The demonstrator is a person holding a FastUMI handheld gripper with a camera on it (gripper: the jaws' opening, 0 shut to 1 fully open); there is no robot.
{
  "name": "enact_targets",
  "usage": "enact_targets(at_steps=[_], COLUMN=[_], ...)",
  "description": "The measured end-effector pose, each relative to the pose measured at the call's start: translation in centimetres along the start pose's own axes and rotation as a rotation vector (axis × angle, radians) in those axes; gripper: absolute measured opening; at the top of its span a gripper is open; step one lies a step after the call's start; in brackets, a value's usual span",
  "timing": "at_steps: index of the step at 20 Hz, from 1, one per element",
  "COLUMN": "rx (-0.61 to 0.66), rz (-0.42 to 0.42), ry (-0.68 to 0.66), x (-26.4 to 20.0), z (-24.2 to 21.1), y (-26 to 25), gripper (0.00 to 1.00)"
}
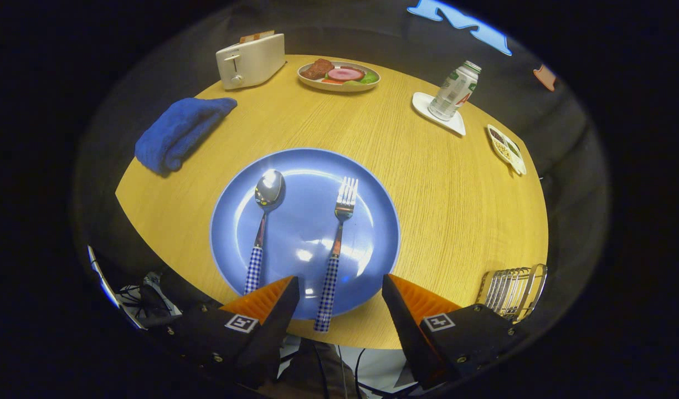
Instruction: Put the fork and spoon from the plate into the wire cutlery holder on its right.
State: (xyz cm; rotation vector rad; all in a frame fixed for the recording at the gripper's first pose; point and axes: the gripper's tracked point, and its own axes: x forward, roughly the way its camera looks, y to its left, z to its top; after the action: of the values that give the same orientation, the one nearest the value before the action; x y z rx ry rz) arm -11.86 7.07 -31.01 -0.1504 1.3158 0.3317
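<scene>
since the fork (336,246) and spoon (262,227) lie handle-first on the blue plate (373,221) at frame centre, the gripper (340,289) hangs with fingers spread astride the fork's handle, likely lining up a pinch, wire cutlery holder (514,291) waiting lower right.

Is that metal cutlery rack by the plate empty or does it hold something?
Empty, as far as it shows: the wire cutlery holder has only bare wires, while fork and spoon lie on the blue plate. The open gripper straddles the fork's handle.
</scene>
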Motion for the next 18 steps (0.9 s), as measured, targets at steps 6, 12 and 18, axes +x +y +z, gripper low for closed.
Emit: enact_targets(at_steps=[6, 12, 18], rx=[-0.001, -0.042, -0.106], rz=[-0.004, 0.038, 0.063], ry=[0.030, 0.087, 0.197], x=[0.8, 1.9, 2.6], z=[0.2, -0.1, -1.5], y=[0.0, 0.8, 1.1], gripper=[0.83, 0.57, 0.22])
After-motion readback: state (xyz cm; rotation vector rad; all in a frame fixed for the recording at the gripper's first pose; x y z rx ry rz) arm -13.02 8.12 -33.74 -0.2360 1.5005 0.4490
